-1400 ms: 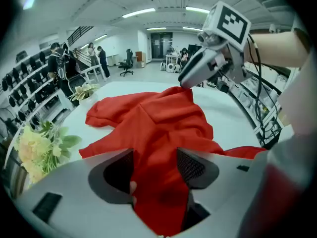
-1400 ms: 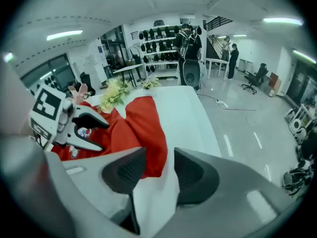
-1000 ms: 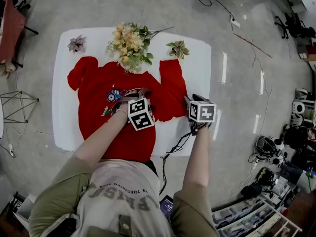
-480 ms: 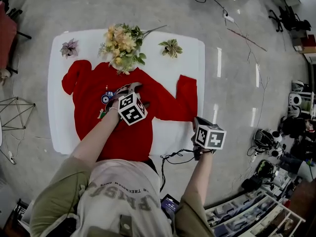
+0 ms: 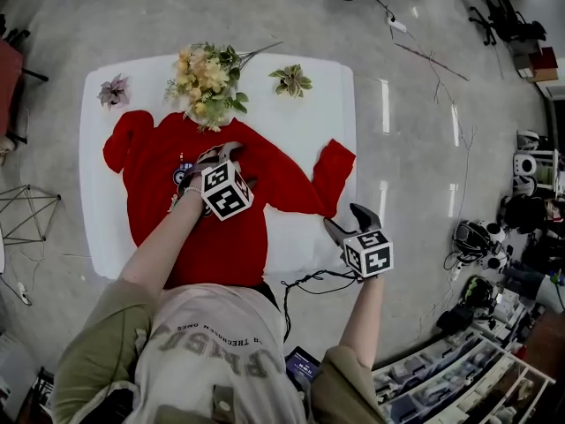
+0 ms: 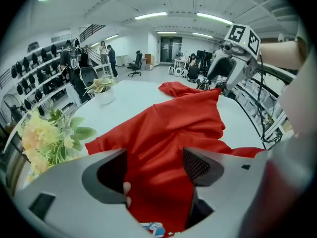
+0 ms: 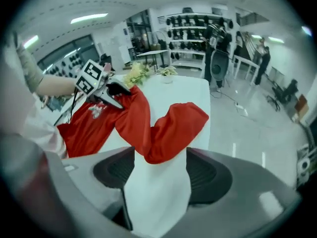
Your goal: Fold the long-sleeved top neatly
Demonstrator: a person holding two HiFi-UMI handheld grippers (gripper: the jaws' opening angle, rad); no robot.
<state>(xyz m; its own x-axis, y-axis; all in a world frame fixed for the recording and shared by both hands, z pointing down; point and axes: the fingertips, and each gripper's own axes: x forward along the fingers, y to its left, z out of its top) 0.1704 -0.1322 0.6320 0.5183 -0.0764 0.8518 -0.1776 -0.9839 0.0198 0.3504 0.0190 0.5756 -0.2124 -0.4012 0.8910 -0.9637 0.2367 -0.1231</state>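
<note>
The red long-sleeved top [image 5: 221,237] lies spread on the white table [image 5: 331,104], with its collar toward 12 o'clock and its hem at the near edge, by the person. One sleeve runs out toward 3 o'clock, bends, and ends with the cuff pointing to about 1 o'clock. The other sleeve is bunched at 10 o'clock. A bouquet [image 5: 205,73] lies at the collar, at 12 o'clock.

The left gripper [image 5: 222,155] is over the chest of the top. Its jaws have just been opening and now stand apart. Red cloth shows between them, but the pads do not press on it.

The right gripper [image 5: 347,222] is at 5 o'clock from the cuff, apart from it. Its jaws have just been opening and are released, with only bare table between them. The sleeve's bend lies just ahead.
</note>
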